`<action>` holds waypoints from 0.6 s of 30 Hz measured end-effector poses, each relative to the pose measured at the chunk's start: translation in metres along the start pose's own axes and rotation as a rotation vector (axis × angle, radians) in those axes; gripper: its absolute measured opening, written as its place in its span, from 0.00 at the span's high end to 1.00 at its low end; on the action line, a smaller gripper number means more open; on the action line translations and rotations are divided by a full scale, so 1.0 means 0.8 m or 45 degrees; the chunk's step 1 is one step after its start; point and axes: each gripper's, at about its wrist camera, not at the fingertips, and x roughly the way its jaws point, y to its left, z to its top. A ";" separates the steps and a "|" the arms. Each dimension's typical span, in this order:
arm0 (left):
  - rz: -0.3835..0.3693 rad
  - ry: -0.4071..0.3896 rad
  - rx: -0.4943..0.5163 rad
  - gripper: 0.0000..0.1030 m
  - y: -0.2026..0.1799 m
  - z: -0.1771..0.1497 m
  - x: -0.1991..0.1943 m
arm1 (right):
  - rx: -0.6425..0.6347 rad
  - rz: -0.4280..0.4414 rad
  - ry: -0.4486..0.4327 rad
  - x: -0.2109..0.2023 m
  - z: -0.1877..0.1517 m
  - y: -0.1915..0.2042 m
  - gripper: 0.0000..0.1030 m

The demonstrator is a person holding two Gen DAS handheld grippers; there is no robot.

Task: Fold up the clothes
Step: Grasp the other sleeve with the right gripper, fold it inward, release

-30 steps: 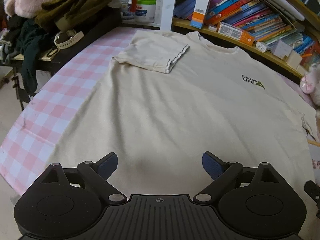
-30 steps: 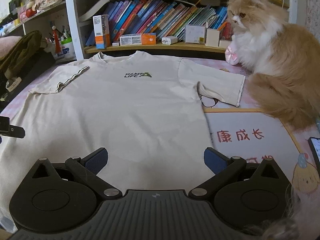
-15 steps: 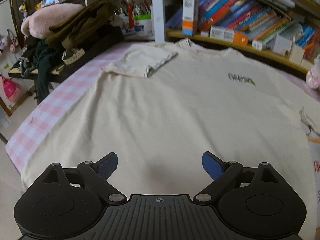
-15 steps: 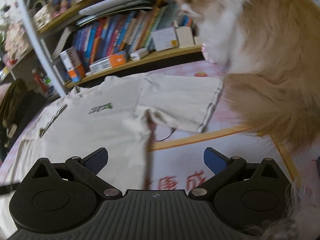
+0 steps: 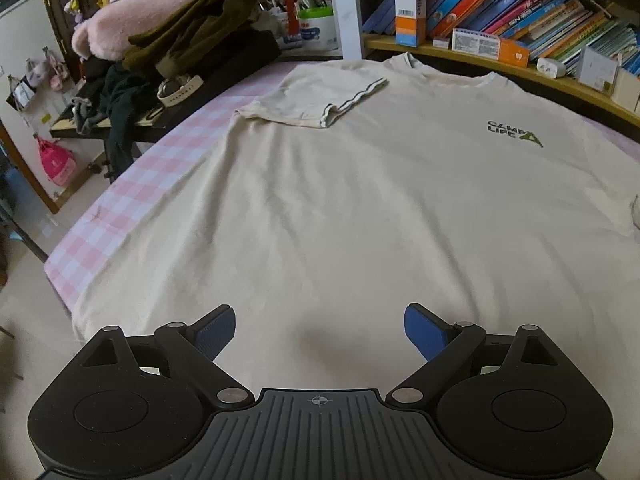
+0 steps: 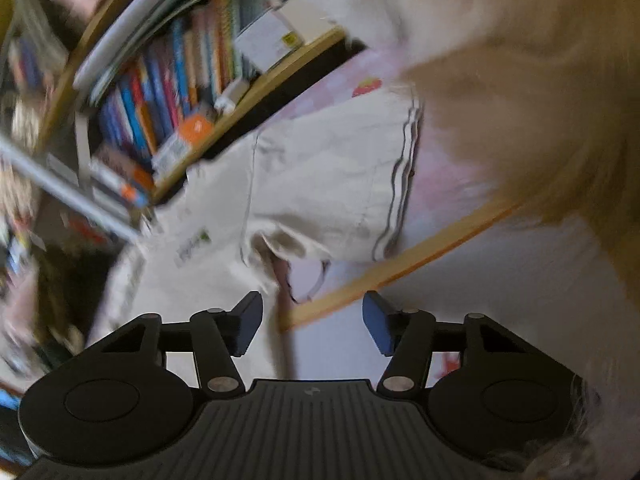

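A cream T-shirt [image 5: 360, 208] with a small green chest logo [image 5: 514, 134] lies flat, front up, on a pink checked table [image 5: 132, 200]. Its left sleeve [image 5: 320, 98] is folded in onto the chest. My left gripper [image 5: 320, 330] is open and empty, hovering over the shirt's bottom hem. In the blurred, tilted right wrist view, my right gripper [image 6: 312, 322] is open and empty, close to the shirt's right armpit, with the spread right sleeve [image 6: 332, 184] just beyond it.
A fluffy orange and white cat [image 6: 520, 92] sits right beside the right sleeve. A bookshelf [image 5: 520, 32] runs along the table's far edge. A pile of clothes [image 5: 168, 40] lies at the far left. A wood-edged white mat [image 6: 460, 300] lies under the right gripper.
The right gripper has swung right and forward toward the right sleeve, tilting, and its jaws have narrowed somewhat. The left gripper has drifted slightly over the hem, still open.
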 end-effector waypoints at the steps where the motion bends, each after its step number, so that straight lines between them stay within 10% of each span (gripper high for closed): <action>1: 0.007 0.002 0.003 0.09 0.000 0.000 -0.001 | 0.080 0.028 -0.009 0.003 0.005 -0.006 0.48; 9: 0.044 0.023 0.002 0.09 0.007 -0.001 -0.003 | 0.534 0.099 -0.110 0.015 0.037 -0.045 0.48; 18: 0.016 0.039 0.016 0.09 0.017 -0.007 0.002 | 0.439 -0.117 -0.157 0.022 0.049 -0.027 0.91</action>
